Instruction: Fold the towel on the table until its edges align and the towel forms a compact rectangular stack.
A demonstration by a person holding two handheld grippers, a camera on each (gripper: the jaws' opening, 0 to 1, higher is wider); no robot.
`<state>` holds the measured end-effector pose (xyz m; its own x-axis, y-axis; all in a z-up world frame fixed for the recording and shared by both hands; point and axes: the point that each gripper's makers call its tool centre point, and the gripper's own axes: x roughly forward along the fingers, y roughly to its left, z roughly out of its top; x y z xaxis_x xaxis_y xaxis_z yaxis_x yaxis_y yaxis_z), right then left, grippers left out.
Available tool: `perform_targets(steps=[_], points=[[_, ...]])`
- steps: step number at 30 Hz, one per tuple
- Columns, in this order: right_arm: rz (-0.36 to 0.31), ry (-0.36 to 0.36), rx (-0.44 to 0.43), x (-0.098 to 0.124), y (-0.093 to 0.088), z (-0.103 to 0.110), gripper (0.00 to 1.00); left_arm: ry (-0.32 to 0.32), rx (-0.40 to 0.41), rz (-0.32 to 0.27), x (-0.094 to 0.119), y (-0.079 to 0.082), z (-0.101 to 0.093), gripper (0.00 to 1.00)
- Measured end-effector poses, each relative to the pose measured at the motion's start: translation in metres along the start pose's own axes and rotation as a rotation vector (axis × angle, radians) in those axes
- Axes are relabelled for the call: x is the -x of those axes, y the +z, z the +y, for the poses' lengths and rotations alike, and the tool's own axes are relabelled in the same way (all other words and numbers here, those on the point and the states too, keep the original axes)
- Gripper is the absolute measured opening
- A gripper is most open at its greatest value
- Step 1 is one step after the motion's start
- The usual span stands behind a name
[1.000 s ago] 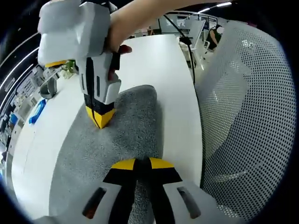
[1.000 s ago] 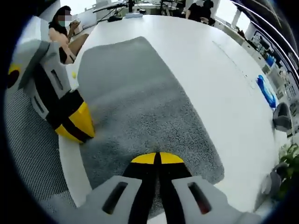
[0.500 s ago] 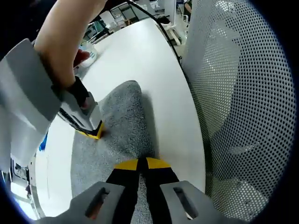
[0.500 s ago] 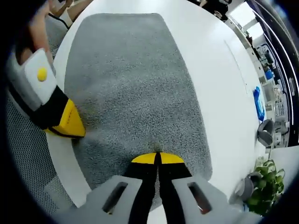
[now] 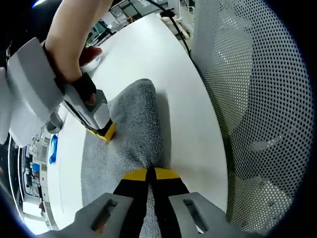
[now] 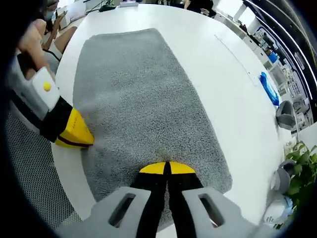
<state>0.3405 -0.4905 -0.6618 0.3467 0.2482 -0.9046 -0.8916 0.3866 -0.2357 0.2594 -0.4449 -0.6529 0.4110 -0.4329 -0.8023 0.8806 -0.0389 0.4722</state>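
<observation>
Gripping towel (image 6: 143, 99), both grippers low.

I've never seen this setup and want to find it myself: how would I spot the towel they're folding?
Start at the big white table. Spread flat across its near side lies the towel, grey and fuzzy, with both yellow-tipped grippers, the left gripper and the right gripper, pinching its near edge. It is the only soft cloth there; the small blue object is far off at the table's edge.

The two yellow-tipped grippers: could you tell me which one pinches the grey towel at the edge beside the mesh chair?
The left gripper, on the grey towel's chair-side edge; the right gripper grips farther in along the near edge.
</observation>
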Motion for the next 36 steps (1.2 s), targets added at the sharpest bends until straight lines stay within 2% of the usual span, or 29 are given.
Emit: perform_targets(steps=[4,7,12,16,19,25,29,32,36], points=[[-0.045,-0.021,0.001,0.001,0.0,0.0,0.0,0.008,0.031,0.004,0.0,-0.005,0.004,0.03],[-0.053,-0.033,-0.006,0.001,0.001,0.0,0.0,0.019,0.038,0.022,0.001,-0.01,0.006,0.03],[-0.023,-0.041,0.016,0.001,0.002,0.001,0.0,0.029,0.087,0.033,0.003,-0.016,0.01,0.03],[-0.002,-0.044,0.045,0.001,0.001,0.001,0.0,0.033,0.069,0.05,0.004,-0.019,0.01,0.03],[0.006,-0.038,0.064,0.001,0.0,0.001,0.0,0.033,0.089,0.057,0.004,-0.022,0.011,0.03],[-0.006,-0.025,0.023,0.002,-0.001,0.003,0.0,0.037,0.098,0.068,0.006,-0.026,0.012,0.02],[-0.003,-0.012,0.031,0.003,-0.003,0.006,0.0,0.037,0.136,0.074,0.007,-0.032,0.014,0.02],[-0.02,-0.007,-0.005,0.005,-0.003,0.007,0.0,0.042,0.161,0.069,0.008,-0.036,0.016,0.02],[-0.048,-0.005,-0.007,0.006,-0.004,0.01,0.0,0.044,0.205,0.074,0.01,-0.041,0.019,0.02]])
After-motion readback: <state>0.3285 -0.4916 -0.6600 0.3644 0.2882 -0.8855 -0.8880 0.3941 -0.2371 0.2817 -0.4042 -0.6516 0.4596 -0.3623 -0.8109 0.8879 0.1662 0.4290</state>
